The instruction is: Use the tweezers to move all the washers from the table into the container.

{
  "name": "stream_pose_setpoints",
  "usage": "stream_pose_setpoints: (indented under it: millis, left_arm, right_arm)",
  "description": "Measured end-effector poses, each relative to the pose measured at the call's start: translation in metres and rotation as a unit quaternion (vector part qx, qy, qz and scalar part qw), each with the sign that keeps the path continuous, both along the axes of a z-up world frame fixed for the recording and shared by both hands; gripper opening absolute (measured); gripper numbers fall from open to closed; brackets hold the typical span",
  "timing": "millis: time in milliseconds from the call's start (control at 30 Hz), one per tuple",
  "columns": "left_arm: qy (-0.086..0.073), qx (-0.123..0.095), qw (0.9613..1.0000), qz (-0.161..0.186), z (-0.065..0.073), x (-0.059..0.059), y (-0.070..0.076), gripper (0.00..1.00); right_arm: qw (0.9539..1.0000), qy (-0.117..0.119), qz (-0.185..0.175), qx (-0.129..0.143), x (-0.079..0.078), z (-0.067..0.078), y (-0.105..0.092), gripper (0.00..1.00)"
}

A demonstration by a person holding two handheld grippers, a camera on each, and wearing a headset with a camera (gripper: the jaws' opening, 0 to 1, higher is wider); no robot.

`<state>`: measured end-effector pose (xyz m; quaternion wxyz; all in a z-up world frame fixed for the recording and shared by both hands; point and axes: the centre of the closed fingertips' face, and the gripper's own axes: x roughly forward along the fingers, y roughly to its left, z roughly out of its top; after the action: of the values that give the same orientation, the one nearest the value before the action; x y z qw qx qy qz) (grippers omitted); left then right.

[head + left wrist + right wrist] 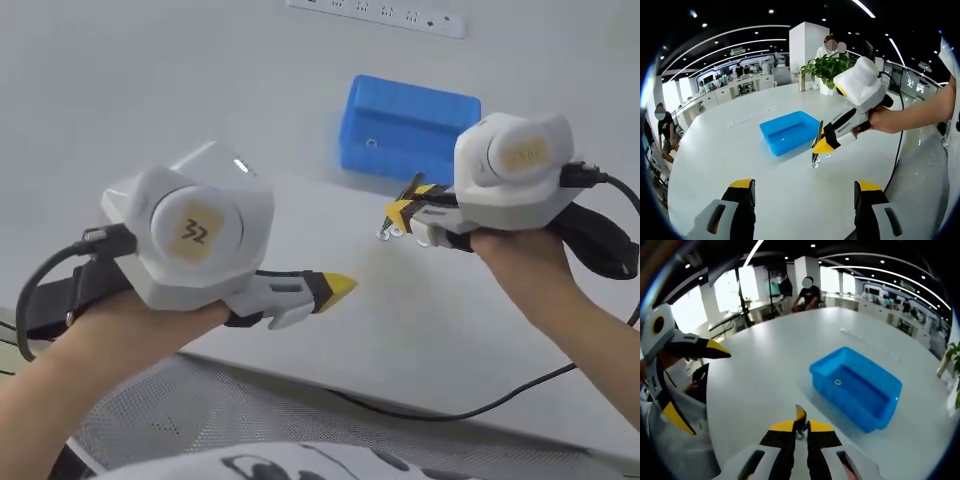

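Right gripper (801,428), bottom centre of its own view, fingers closed on the tweezers (800,414). In the head view it's at centre right, with the tweezers tip down at the washers (386,233) on the white counter (420,310); can't tell whether it touches them. Washers lie just in front of the blue container (410,130), top centre. One lone washer (838,382) is inside the container. Left gripper (805,187) has its fingers wide apart, gripping nothing. In the head view it's at lower left, well apart from the washers.
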<state>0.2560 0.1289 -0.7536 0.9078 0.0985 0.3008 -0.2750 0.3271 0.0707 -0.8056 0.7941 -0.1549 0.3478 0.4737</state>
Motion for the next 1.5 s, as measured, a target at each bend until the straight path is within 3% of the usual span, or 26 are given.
stream_pose_setpoints:
  millis: [700, 1200, 1500]
  left_arm:
    - [0.000, 0.004, 1.0000, -0.001, -0.001, -0.002, 0.000, 0.82]
    - [0.003, 0.004, 1.0000, 0.000, -0.004, -0.002, 0.001, 0.82]
    - [-0.001, 0.004, 1.0000, -0.001, -0.001, -0.001, 0.001, 0.82]
  right_arm:
    - [1.0000, 0.007, -0.003, -0.001, 0.006, -0.004, -0.003, 0.04]
    - [1.0000, -0.009, 0.000, -0.001, 0.010, -0.007, 0.000, 0.04]
    - [0.9999, -0.014, 0.000, -0.004, 0.002, 0.000, 0.001, 0.03]
